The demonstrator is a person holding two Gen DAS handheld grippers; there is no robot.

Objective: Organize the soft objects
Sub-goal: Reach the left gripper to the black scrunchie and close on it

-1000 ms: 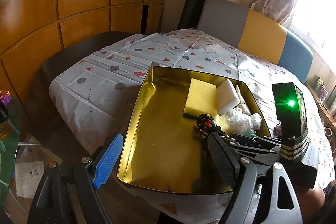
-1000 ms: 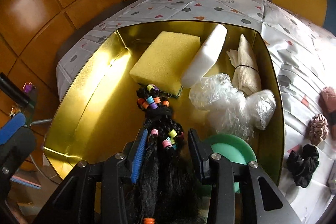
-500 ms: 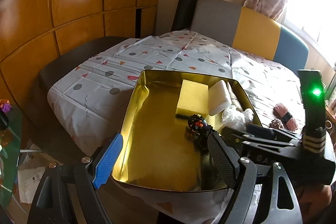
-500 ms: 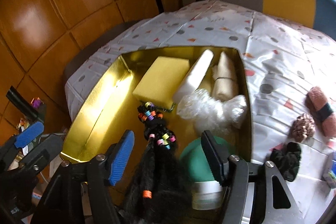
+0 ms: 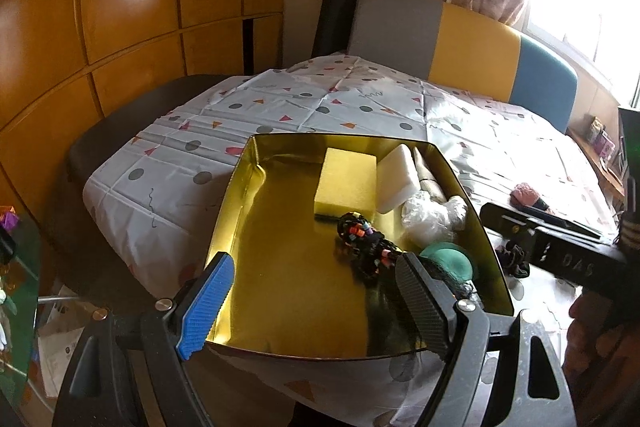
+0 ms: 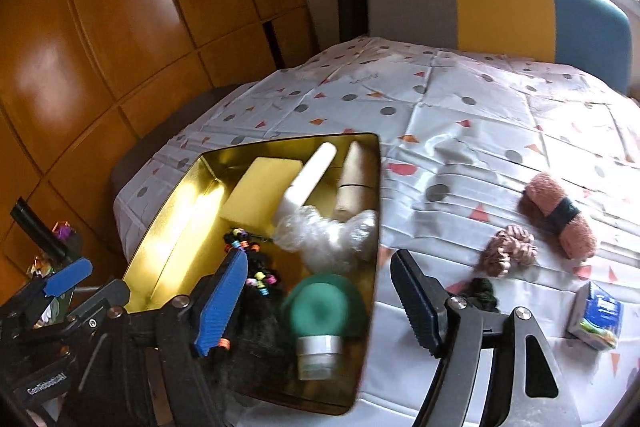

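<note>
A gold tin tray (image 5: 256, 227) (image 6: 168, 243) on the patterned tablecloth holds a yellow sponge (image 5: 346, 183) (image 6: 260, 187), a white sponge (image 5: 396, 177), clear plastic wrap (image 5: 432, 215), a green bottle (image 6: 324, 311) and a black beaded hair braid (image 5: 368, 247) (image 6: 256, 311). My left gripper (image 5: 316, 303) is open and empty over the tray's near end. My right gripper (image 6: 320, 299) is open and empty, above the tray's right edge. To its right on the cloth lie a pink rolled cloth (image 6: 556, 219), a pink scrunchie (image 6: 508, 251) and a black scrunchie (image 6: 480, 291).
A small blue and white box (image 6: 596, 315) sits on the cloth at far right. A grey, yellow and blue bench back (image 5: 460, 47) stands behind the table. Wooden panels (image 5: 120, 27) line the left wall. The table edge drops off at left and front.
My right gripper has let go of the beaded braid, opened wide and pulled back up and to the right. The braid now lies in the tray. The left gripper has drawn back slightly.
</note>
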